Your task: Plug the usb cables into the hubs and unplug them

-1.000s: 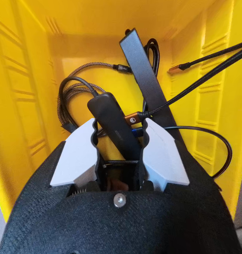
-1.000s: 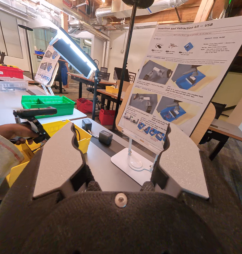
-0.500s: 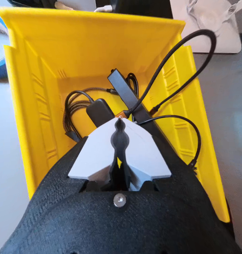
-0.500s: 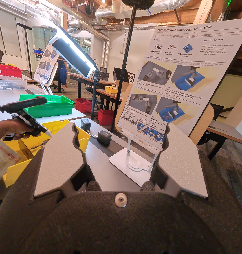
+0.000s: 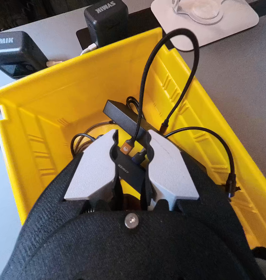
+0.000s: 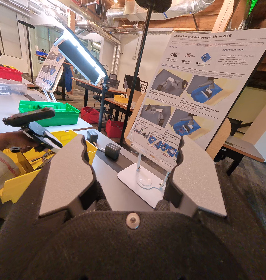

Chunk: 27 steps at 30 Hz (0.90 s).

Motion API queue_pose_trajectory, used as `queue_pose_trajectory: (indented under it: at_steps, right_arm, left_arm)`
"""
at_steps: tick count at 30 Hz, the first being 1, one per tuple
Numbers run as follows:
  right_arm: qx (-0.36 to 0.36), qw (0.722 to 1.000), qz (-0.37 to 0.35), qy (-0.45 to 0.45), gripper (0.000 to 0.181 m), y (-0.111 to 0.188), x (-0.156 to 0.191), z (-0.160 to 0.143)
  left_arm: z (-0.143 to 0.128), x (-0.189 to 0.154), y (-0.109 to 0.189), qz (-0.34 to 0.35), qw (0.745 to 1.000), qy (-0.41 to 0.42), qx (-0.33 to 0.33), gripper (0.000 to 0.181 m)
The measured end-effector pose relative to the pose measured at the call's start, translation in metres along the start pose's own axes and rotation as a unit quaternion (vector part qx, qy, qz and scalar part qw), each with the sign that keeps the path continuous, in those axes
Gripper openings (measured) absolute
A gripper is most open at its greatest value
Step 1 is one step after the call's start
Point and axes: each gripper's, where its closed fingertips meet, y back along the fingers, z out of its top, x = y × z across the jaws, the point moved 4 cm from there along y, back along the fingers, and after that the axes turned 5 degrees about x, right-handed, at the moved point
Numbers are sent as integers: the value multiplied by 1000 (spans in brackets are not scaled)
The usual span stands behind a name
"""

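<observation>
In the left wrist view my left gripper (image 5: pixel 132 133) is shut on the black hub (image 5: pixel 129 171) and holds it above the yellow bin (image 5: pixel 68 84). An orange plug (image 5: pixel 126 147) and a blue plug (image 5: pixel 138 157) sit in the hub's side. The orange plug's black cable (image 5: pixel 194 53) loops high over the bin's far rim. A grey hub (image 5: pixel 121 118) and a braided cable (image 5: pixel 84 144) lie in the bin. My right gripper (image 6: pixel 132 137) is open and empty, well to the right of the bin (image 6: pixel 15 186). The left gripper (image 6: pixel 43 139) also shows in the right wrist view.
Two black box-shaped units (image 5: pixel 106 21) (image 5: pixel 12 50) stand behind the bin. An instruction board (image 6: pixel 197 98) on a white base (image 6: pixel 138 181) stands to its right. A second cable's end (image 5: pixel 231 184) hangs over the bin's right wall. A green tray (image 6: pixel 53 112) is farther back. Tip to tip, the grippers are about 45 cm apart. The blue plug (image 5: pixel 138 157) is closer to my left gripper, around 4 cm from its tips; the right tips are 40 cm off.
My left gripper closed on the black hub and rose from deep in the bin to above its rim, bringing the plugged cables with it. The right gripper stayed open and still.
</observation>
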Motion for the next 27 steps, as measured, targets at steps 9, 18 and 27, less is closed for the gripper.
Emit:
queue_pose_trajectory:
  at_steps: [9,18,27]
  right_arm:
    - [3,1000,6,5,114,-2,3,-1]
    - [-1,1000,12,9,112,-1,6,1]
    - [2,999,49,15,109,-8,24,2]
  left_arm:
    - [3,-7,-6,1,1000,-5,21,32]
    - [16,-11,8,3,1000,-7,-8,4]
    - [57,-21,92,124,980,-32,-154,4]
